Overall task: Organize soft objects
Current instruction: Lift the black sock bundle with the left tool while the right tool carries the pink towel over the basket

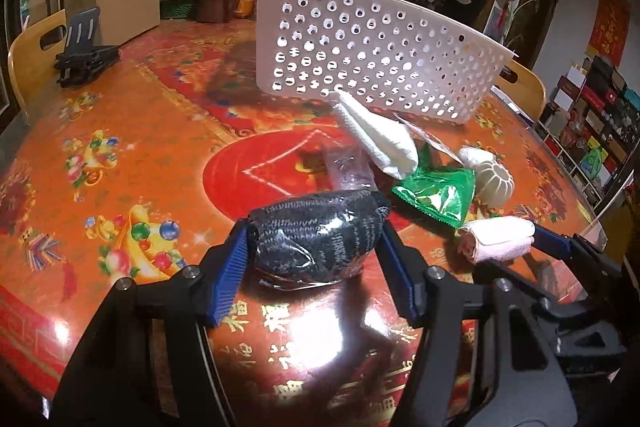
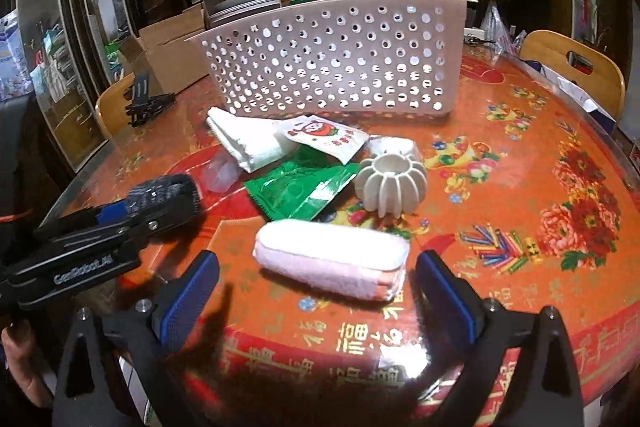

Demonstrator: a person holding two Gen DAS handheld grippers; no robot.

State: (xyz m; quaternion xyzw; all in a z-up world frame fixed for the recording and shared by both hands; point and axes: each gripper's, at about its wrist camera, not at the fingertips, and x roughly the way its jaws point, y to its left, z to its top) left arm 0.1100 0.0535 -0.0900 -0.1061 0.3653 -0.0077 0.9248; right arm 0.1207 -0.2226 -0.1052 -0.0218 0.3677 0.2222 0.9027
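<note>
Left gripper (image 1: 312, 247) has its two blue pads set against the ends of a dark knitted bundle (image 1: 320, 233) wrapped in clear film, and by the look of the left wrist view the bundle is pinched between them, though it also rests on the desk (image 1: 120, 131); to do this step well the squeeze should be kept light enough that the slippery film does not slide out, and the lift should go straight up before swinging toward the white perforated basket (image 1: 384, 55) at about 12 o'clock. Right gripper (image 2: 316, 291) stands with its jaws wide apart, one pad on each side of a rolled white towel (image 2: 332, 259) with a pink edge, touching neither end; it should come forward a little so the pads meet the roll near its middle, then close evenly. Both grippers are held low and nearly level over the desk, pointing toward the basket, the left one at roughly 9 o'clock in the right wrist view. Beyond the towel, at 12 o'clock, lie a green foil packet (image 2: 300, 191), a ribbed white holder (image 2: 390, 185), a folded white cloth (image 2: 250, 143) and a printed sachet (image 2: 326, 141), all just in front of the basket.
</note>
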